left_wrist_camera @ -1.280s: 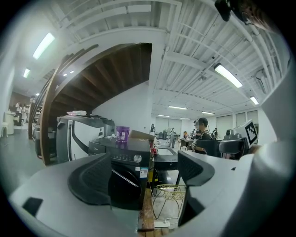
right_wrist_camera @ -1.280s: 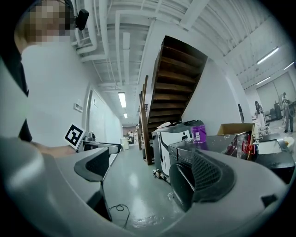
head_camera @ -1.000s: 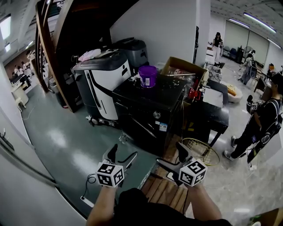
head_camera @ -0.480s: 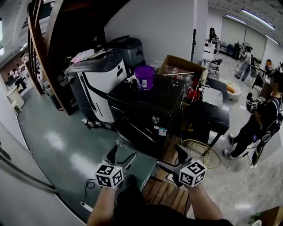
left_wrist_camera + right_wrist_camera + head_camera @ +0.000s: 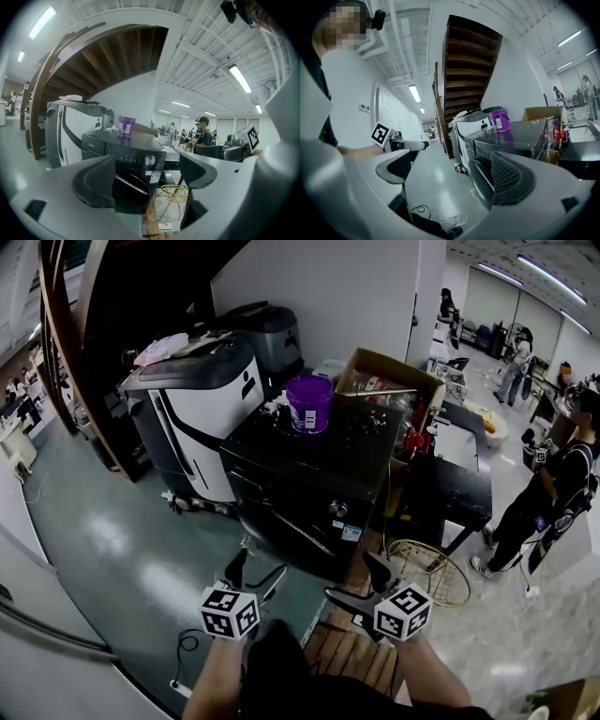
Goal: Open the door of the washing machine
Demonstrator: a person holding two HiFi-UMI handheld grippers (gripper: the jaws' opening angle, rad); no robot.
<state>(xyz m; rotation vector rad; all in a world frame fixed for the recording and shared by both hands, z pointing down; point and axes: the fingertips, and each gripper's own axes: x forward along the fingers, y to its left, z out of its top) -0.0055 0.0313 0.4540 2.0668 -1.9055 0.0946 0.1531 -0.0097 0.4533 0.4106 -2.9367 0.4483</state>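
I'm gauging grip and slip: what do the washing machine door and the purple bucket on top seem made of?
Washing machine door: dark, glossy, probably glass or plastic; a bright streak shines on it. Purple bucket: likely plastic, smooth, shiny, with a white label.

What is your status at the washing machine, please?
Left gripper and right gripper open, empty, short of the washing machine. Door shut. Purple bucket on top, nothing seen blocking the door.

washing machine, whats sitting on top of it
A purple tub stands upright on the washing machine's black top, toward its rear edge, with small pale clutter beside it. What the tub holds cannot be seen from here.
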